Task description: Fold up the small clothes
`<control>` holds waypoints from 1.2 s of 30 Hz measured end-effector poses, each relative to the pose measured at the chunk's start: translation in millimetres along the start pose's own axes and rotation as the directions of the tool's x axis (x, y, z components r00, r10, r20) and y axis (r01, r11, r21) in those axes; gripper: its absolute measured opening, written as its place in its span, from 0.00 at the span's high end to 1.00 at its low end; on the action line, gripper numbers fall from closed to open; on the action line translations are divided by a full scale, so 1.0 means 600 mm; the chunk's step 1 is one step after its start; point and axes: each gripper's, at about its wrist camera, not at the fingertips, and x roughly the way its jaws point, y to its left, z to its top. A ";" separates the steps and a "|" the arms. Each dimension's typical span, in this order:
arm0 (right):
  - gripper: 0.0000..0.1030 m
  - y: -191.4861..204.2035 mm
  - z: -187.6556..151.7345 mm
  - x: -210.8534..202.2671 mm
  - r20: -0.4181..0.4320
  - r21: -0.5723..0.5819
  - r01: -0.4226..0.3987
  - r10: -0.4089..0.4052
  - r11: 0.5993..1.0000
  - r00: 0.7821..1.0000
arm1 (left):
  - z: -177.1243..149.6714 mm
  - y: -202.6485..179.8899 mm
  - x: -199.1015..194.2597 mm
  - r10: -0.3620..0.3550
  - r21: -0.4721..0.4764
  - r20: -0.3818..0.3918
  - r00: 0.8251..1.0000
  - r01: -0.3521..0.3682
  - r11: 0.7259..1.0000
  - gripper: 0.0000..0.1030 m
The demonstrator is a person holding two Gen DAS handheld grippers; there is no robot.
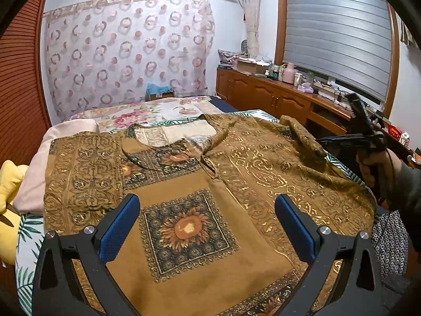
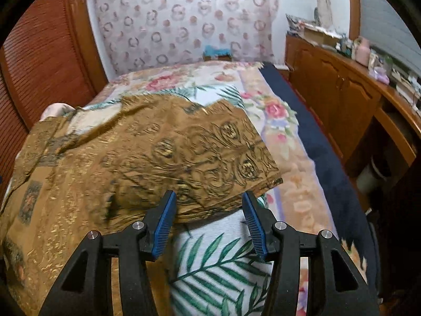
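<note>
A brown and gold patterned shirt (image 1: 200,184) with sunflower squares lies spread on the bed. Its left sleeve (image 1: 79,173) lies flat. Its right sleeve (image 1: 302,137) is folded in over the body; it also shows in the right wrist view (image 2: 189,152). My left gripper (image 1: 208,223) is open, hovering above the shirt's chest, holding nothing. My right gripper (image 2: 209,210) is open just at the sleeve's cuff edge, with no cloth between its pads. It also shows in the left wrist view (image 1: 350,142), held by a hand at the shirt's right side.
The bed (image 2: 223,271) has a palm-leaf sheet and a floral blanket (image 1: 147,113). A pink cushion (image 1: 47,158) and a yellow one (image 1: 9,197) lie at the left. A wooden cabinet (image 1: 276,97) with clutter runs along the right, under the window.
</note>
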 end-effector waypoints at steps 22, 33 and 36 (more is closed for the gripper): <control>0.95 0.015 0.028 -0.003 0.063 -0.133 -0.008 0.016 0.991 0.998 | -0.009 0.005 0.003 -0.002 -0.026 -0.006 1.000 0.002 1.000 0.00; 0.95 0.158 0.064 -0.073 0.137 -0.309 -0.150 0.200 0.939 0.970 | -0.007 0.021 -0.005 0.009 -0.043 0.009 1.000 -0.009 0.999 0.00; 0.95 0.177 0.059 -0.074 0.115 -0.324 -0.200 0.248 0.925 0.962 | -0.007 0.026 -0.007 0.013 -0.047 0.011 1.000 -0.013 0.999 0.00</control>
